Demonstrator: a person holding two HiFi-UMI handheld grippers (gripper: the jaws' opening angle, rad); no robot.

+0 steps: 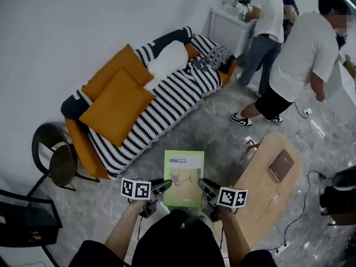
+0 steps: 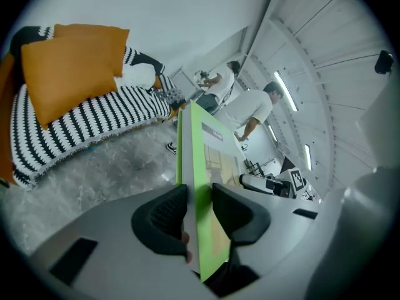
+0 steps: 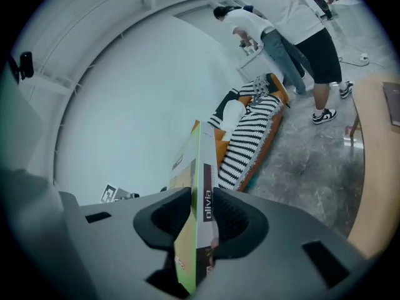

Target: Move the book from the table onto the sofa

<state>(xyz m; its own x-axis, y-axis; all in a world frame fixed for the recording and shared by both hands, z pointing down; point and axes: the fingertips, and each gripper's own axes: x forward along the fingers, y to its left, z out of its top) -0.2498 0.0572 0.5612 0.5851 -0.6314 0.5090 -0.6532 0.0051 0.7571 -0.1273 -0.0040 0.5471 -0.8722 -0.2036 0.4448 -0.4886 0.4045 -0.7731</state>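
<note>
Seen from the head camera, a person stands on a grey marbled floor point(image 1: 222, 132) and holds a thin green book point(image 1: 183, 177) out in front of the body, with a hand-held gripper on each side. The book is in the air and rests on nothing. Its cover faces up, and it hangs over the floor between the sofa point(image 1: 83, 146) and the table point(image 1: 261, 191).

The left gripper point(image 1: 162, 187) pinches the book's near left corner. In the left gripper view both dark pads point(image 2: 164, 216) press flat on the covers, one on each face. The right gripper point(image 1: 204, 185) pinches the near right corner in the same way. In its own view the jaws are closed on the spine side, where white lettering runs along a dark strip.

The orange sofa lies ahead and to the left, well apart from the book. A black-and-white striped throw point(image 1: 172, 102) covers its seat. Two orange cushions point(image 1: 114, 102) lean at its left end, and a white cushion point(image 1: 167, 60) lies further along the back.

The light wooden table is to the right of the book. Near its far edge lies a flat brown thing point(image 1: 281, 166), possibly a notebook, though the view is too small to be sure. A black round chair point(image 1: 53, 157) stands beside the sofa's left end.

Two people in white shirts point(image 1: 303, 54) stand beyond the sofa's far end, close to a white cabinet point(image 1: 225, 24) against the wall.
</note>
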